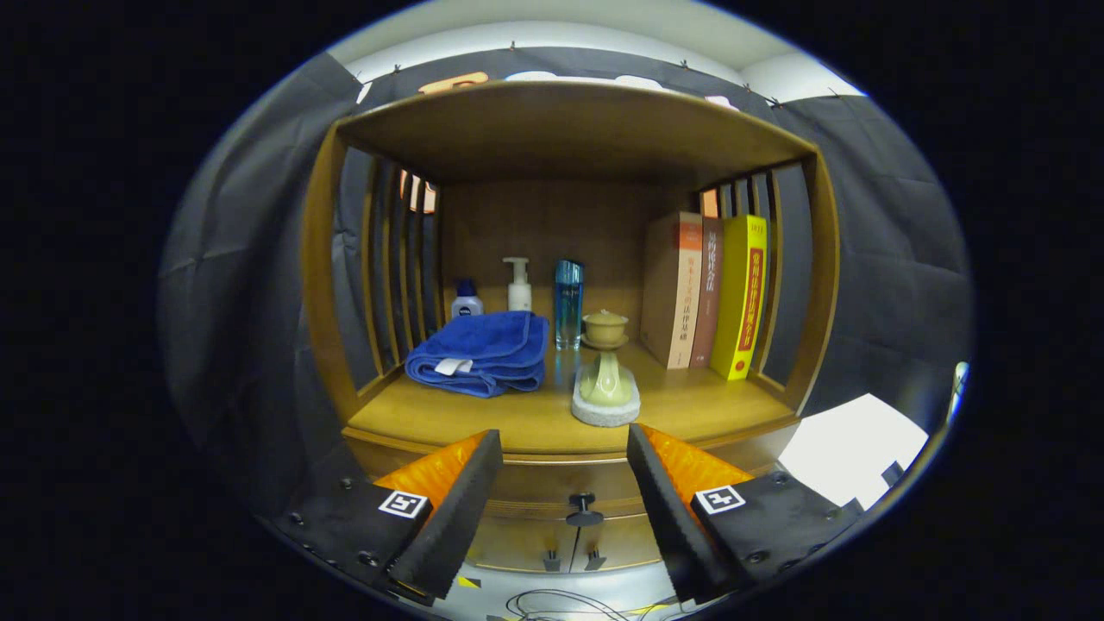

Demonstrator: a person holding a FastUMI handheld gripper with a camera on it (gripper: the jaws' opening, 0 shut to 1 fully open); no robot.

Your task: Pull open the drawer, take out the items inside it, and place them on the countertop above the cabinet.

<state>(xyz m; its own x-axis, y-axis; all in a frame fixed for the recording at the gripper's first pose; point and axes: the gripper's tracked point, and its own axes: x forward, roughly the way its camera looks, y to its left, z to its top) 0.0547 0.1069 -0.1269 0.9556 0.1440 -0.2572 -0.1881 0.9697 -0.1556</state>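
The claw (pixel 565 448) hangs wide apart with nothing in it, and the drawer (pixel 552 496) sits closed between and just beyond the fingers, its dark knob (pixel 584 511) dead centre in the gap. Further ahead on the countertop (pixel 690 405): a blue towel (pixel 481 352) off the left finger, a pale cup on a stand (pixel 606 371) straight ahead, books (pixel 707 293) off the right.

Wooden drawer (pixel 552 483) closed, dark knob (pixel 584 509)
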